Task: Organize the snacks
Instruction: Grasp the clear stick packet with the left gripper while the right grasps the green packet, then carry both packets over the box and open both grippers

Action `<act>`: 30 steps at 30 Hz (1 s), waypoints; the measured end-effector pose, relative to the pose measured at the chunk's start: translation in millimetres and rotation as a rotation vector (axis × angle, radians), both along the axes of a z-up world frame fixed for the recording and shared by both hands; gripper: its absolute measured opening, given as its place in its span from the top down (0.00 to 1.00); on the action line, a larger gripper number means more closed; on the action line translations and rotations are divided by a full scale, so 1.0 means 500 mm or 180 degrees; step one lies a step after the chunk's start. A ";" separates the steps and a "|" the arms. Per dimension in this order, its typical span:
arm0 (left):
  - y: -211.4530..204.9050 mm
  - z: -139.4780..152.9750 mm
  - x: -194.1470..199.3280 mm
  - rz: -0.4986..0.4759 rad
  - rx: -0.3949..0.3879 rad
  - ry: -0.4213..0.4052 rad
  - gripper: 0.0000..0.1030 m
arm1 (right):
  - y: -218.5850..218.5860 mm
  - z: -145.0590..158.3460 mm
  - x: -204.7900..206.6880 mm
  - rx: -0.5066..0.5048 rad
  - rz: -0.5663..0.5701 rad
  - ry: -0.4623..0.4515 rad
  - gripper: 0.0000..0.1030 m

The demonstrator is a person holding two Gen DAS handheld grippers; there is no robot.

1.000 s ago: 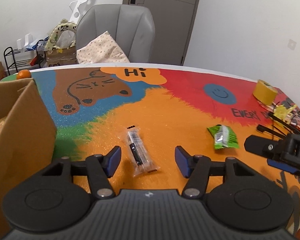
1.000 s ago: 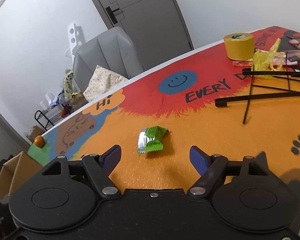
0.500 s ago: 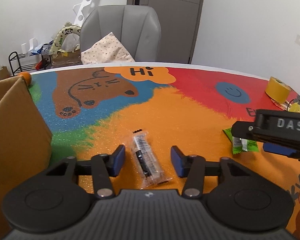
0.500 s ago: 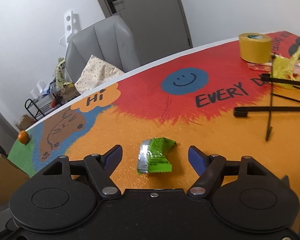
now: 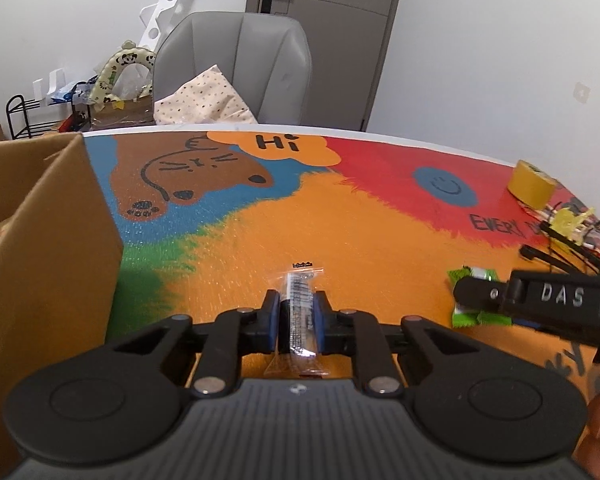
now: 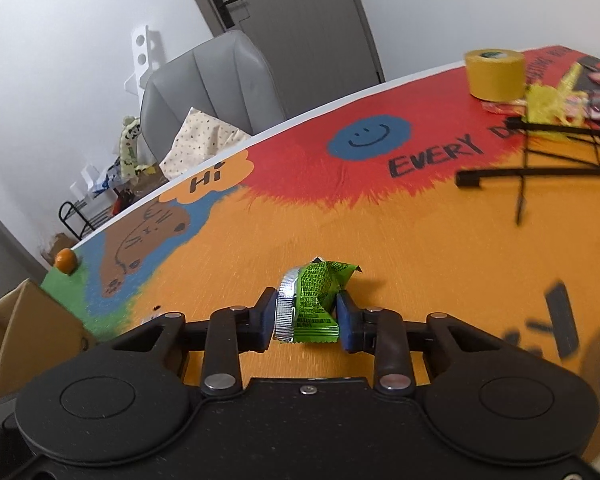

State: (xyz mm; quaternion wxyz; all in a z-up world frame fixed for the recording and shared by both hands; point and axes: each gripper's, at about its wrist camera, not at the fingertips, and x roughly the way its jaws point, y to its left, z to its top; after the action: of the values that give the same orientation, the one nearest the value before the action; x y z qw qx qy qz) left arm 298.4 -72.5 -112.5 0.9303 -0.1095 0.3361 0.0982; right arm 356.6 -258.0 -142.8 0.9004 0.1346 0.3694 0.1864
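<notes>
We see the left tongs (image 5: 298, 322) closed tight on a clear snack packet (image 5: 299, 316) with dark print, its blue pads pressing both long sides, and the packet lies on the orange part of the desk (image 5: 380, 240). The right tongs (image 6: 306, 314) are closing on a green snack packet (image 6: 316, 300) with a silver end; the packet is between the pads and both pads already touch it, while it rests on the same orange area. From the left view the right tongs (image 5: 540, 300) come in from the right side, partly covering the green packet (image 5: 470, 314). The desk wears a bright painted mat: a brown cat on blue, a "Hi" bubble, a red zone with a blue smiley and the word "EVERY". On the left edge stands an open cardboard box (image 5: 44, 240), and a small orange fruit (image 6: 66, 260) sits near the green corner. Far right there is a yellow tape roll (image 6: 495, 74), beside yellow wrappers and a black wire rack (image 6: 540, 172). Behind the desk we see a grey chair (image 5: 236, 68) with a dotted cushion (image 5: 204, 98), a grey door (image 5: 324, 20) and white walls.
</notes>
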 end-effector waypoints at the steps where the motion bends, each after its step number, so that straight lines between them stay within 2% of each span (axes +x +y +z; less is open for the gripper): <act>1: -0.001 0.004 -0.007 -0.0015 -0.0007 -0.0016 0.84 | -0.004 0.001 -0.011 0.0027 -0.0016 -0.0007 0.71; 7: -0.005 0.031 -0.060 -0.0099 -0.0051 -0.0108 0.84 | -0.028 0.011 -0.076 0.0219 -0.0101 -0.0053 0.71; 17: 0.002 0.077 -0.150 -0.0178 -0.0060 -0.0270 0.84 | -0.026 0.033 -0.159 0.0302 -0.0121 -0.0194 0.71; 30: 0.028 0.128 -0.224 -0.0280 -0.0047 -0.0443 0.84 | 0.000 0.065 -0.220 0.0347 -0.0087 -0.0358 0.71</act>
State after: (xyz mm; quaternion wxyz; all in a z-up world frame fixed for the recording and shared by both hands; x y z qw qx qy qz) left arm 186.4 -58.6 -48.3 0.9540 -0.1081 0.2758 0.0468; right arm 246.4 -258.2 -110.1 0.9135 0.1778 0.3057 0.2012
